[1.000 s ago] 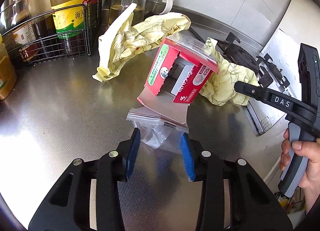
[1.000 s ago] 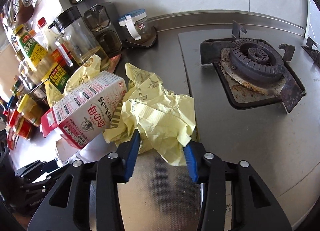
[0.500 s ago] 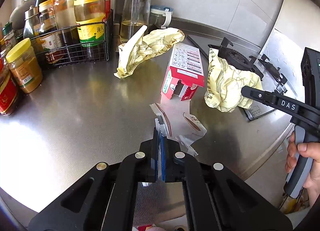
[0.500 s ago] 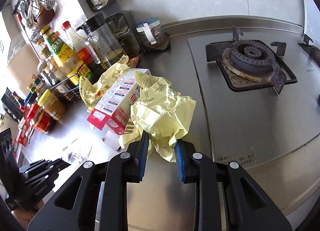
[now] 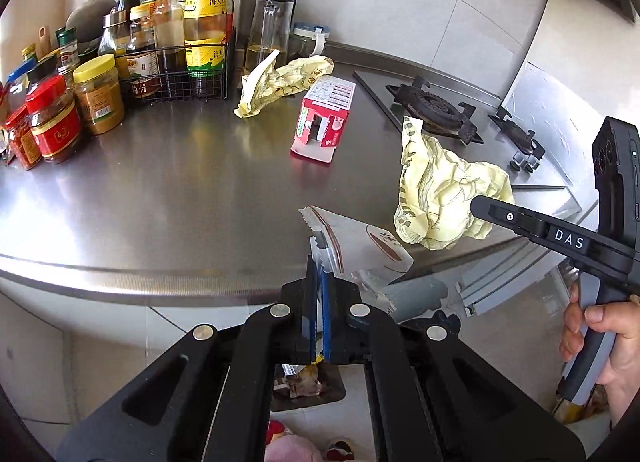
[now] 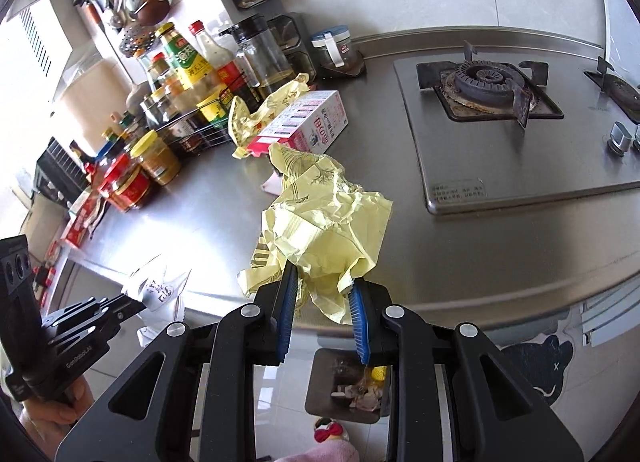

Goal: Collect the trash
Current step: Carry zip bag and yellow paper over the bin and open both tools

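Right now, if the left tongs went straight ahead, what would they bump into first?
Beyond the clear wrapper they already hold, probably the red carton lying on the counter, though depth is hard to judge.

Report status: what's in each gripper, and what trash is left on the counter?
Left gripper shut on clear plastic wrapper. Right gripper shut on yellow crumpled paper. Red carton and second yellow wrapper remain on counter. Bin below, unobstructed.

Both claws have lifted clear wrapper (image 5: 352,238) and yellow wrapper (image 6: 324,230) off the counter (image 5: 160,190).
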